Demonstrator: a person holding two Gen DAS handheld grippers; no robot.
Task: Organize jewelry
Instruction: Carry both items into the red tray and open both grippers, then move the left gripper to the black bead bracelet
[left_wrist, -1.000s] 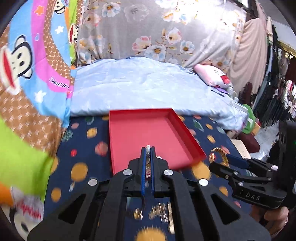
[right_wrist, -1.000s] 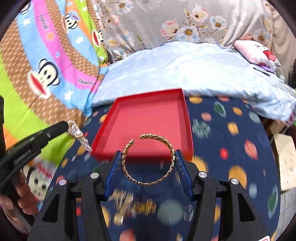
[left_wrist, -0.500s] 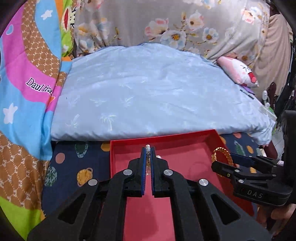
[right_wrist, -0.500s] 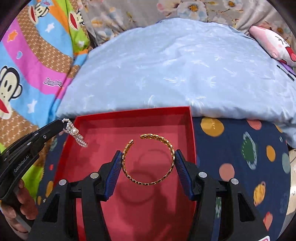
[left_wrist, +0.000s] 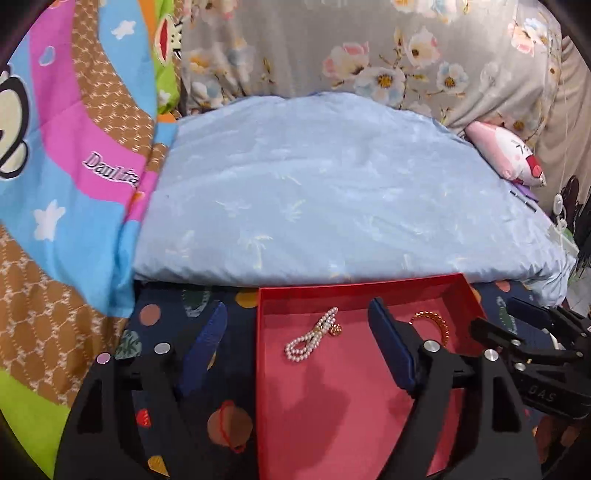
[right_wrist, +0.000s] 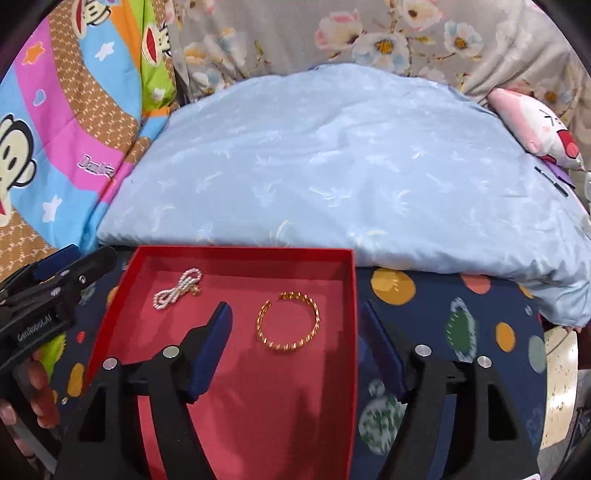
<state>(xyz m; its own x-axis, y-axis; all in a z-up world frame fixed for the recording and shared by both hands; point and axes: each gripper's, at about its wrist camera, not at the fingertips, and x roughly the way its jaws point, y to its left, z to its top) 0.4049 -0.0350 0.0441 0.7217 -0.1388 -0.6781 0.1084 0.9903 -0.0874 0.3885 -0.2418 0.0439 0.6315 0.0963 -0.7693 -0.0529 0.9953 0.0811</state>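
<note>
Both grippers spread wide, empty, above red tray (right_wrist: 236, 254) on planet-print cloth (right_wrist: 443, 317). Left gripper (left_wrist: 295, 343) straddles tray's left wall; pearl bracelet (left_wrist: 314, 336) lies on tray floor between its fingers. Right gripper (right_wrist: 295, 343) straddles tray's right wall; gold open bangle (right_wrist: 288, 321) lies flat at its 12 o'clock. Pearl bracelet at 10 o'clock from bangle, apart. Pale blue pillow (right_wrist: 332, 166) behind tray.
</note>
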